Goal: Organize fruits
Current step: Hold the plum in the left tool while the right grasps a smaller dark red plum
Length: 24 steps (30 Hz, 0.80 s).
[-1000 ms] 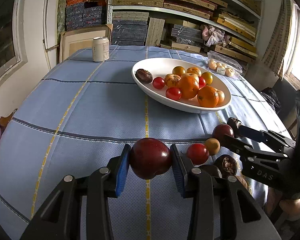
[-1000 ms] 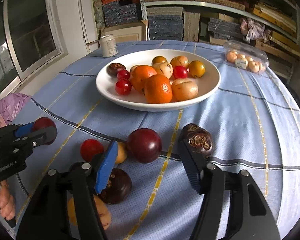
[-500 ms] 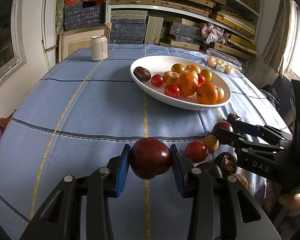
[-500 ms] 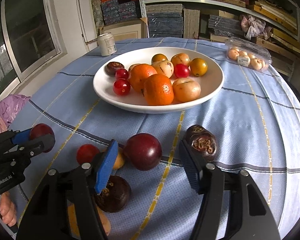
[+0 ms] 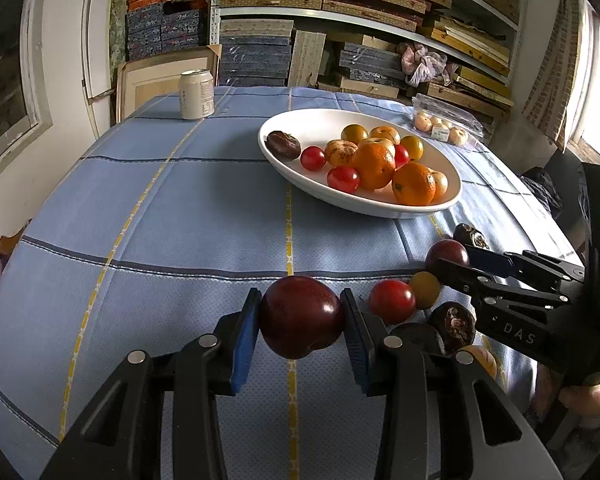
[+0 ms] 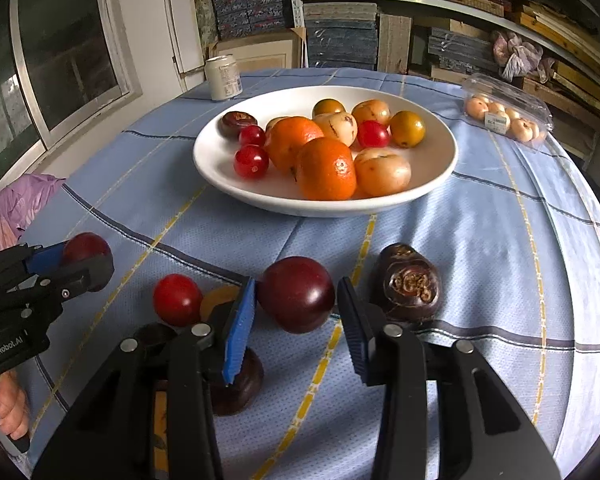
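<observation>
Left gripper: clamped across the middle of a dark red plum, held clear of the blue cloth at 6 o'clock in its own view.
Right gripper: jaws have just been closing on a second plum; the pads now sit against its sides, the fruit low over the cloth.
Handling: both plums look smooth, round and light, likely slippery and easy to bruise; a hold across the widest part, as here, seems safest.
Close by: a cherry tomato, a small yellow fruit and dark brown wrinkled fruits crowd the right gripper from 9 to 3 o'clock.
Ahead: the white bowl at 12 o'clock, already holding oranges and tomatoes; nothing stands in the path, though free room looks best near its left rim.
Far: a can at 11 o'clock, a plastic box of fruit at 2 o'clock.
</observation>
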Each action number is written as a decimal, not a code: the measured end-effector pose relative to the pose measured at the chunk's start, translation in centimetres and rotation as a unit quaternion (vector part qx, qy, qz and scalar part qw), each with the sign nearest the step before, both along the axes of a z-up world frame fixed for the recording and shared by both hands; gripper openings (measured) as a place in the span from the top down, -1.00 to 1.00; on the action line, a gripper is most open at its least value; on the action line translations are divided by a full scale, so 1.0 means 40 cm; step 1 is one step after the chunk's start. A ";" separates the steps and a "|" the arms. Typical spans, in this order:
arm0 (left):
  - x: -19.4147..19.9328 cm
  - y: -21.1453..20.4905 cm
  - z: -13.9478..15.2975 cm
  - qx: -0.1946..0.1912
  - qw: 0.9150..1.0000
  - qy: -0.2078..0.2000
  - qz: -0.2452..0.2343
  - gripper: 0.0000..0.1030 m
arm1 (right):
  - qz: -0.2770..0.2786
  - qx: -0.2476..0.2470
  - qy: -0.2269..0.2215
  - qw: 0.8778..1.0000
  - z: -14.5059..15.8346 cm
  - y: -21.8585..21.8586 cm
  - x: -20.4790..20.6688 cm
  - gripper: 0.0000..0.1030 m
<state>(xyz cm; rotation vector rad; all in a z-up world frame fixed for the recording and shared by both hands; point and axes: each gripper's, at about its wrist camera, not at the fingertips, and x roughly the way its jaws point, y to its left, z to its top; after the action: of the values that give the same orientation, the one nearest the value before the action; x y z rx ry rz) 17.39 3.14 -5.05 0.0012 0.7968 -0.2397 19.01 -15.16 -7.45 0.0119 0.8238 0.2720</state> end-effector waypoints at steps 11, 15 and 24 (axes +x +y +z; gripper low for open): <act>0.002 0.000 0.000 -0.004 1.000 -0.001 0.000 0.22 | -0.007 0.006 -0.018 1.000 0.014 -0.014 -0.033 0.24; 0.006 0.002 -0.001 -0.006 1.000 0.001 -0.001 0.22 | -0.016 0.017 -0.014 1.000 0.015 -0.033 -0.041 0.24; -0.004 -0.016 0.018 0.015 0.999 -0.037 0.008 0.22 | -0.041 0.062 -0.043 0.996 0.055 -0.086 -0.097 0.25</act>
<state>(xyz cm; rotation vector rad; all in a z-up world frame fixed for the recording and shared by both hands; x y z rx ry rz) 17.22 2.49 -4.32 0.0306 0.7267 -0.2108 15.13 -18.59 -5.25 0.1493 0.7176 0.2451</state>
